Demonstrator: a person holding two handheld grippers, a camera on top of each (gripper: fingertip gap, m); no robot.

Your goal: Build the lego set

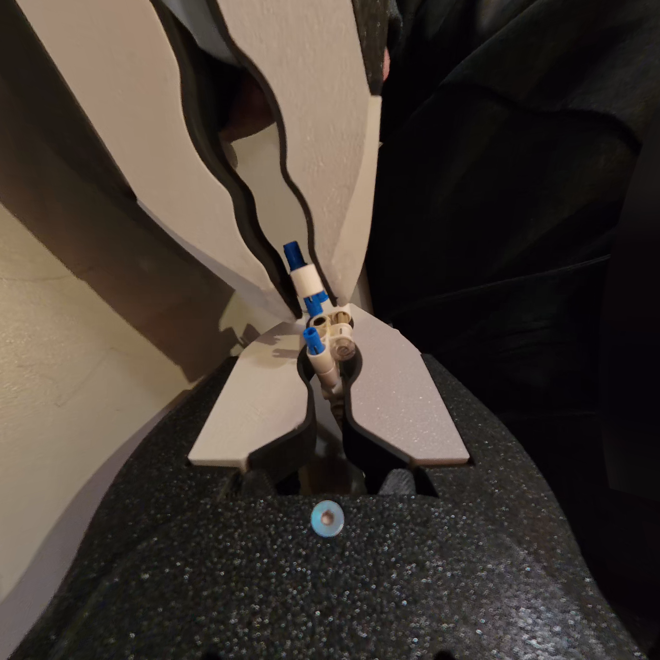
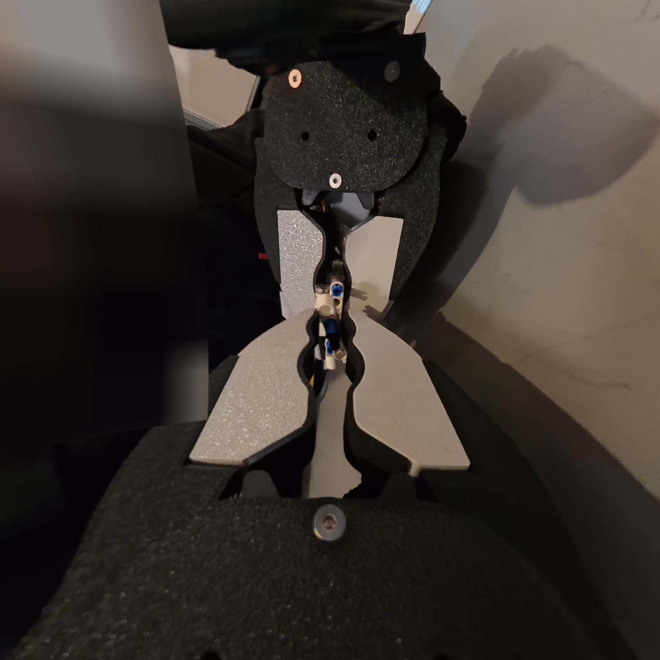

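Left wrist view, item 1: left gripper [image 1: 330, 357], grey flat fingers with black rubber-lined wavy inner edges on a black speckled body, low centre of frame. Jaws drawn close and clenched on a small white-and-blue plastic building-toy assembly [image 1: 326, 343]; a white tubular connector with a blue pin at its tip stands up from the round recess between the pads, and both pads bear on the white stem below it.

Item 2: right gripper [image 1: 310, 285], same make, reaching down from the upper centre of frame, tip to tip with the first. Its narrow jaws close on the far end of the same assembly, a white sleeve on a blue axle pin [image 1: 301, 275], the black linings touching the sleeve on either side.

Item 3: cream-coloured flat surface [image 1: 53, 339], left side of frame, crossed by a dark shadow band. Item 4: black folded fabric [image 1: 500, 214], filling the right side.

Right wrist view, same items seen from the opposite end: right gripper [image 2: 330, 332] low centre, the assembly [image 2: 328, 303] bridging the two sets of fingertips at mid-frame, left gripper [image 2: 330, 282] above it with its black body and screws facing the camera. Cream surface [image 2: 553, 268] at right.
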